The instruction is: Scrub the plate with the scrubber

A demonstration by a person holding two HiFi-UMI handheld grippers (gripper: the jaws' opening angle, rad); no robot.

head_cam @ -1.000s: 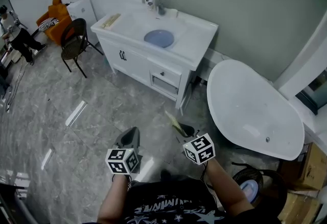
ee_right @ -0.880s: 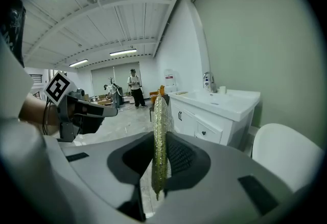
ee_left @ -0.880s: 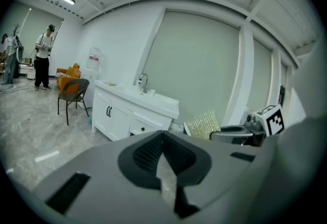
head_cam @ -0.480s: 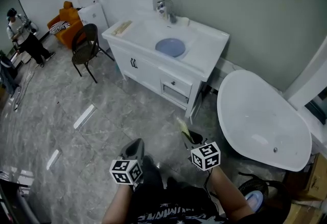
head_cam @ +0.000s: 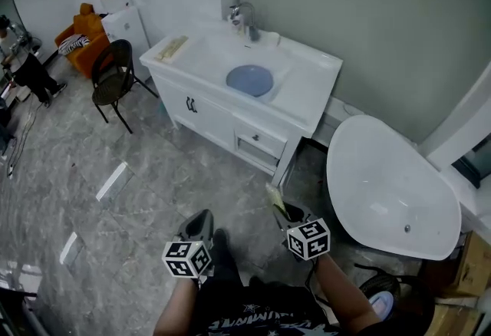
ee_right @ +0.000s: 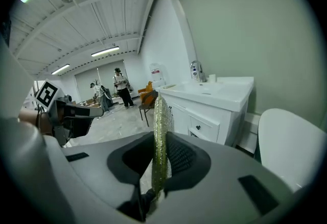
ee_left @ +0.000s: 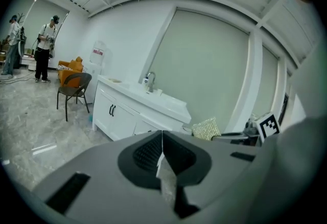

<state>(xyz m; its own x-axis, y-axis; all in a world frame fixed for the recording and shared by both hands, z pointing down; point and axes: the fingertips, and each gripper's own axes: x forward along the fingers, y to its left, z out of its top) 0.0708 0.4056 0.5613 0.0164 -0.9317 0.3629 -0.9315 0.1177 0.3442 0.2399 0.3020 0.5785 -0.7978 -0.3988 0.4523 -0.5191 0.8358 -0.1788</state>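
Scrubber (ee_right: 159, 136) clamped in right tool (head_cam: 282, 209), left tool (head_cam: 201, 221) pinched shut: approach upper-centre plate (head_cam: 249, 80) squarely, opening left to steady it.

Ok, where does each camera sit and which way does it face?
Head view: on the head, steeply down at vanity, blue plate, bathtub; left claw, right claw, forearms show.
Left gripper view: on the left claw, along shut jaws toward the vanity.
Right gripper view: on the right claw, past the gripped scrubber toward the vanity.
All three share the vanity.
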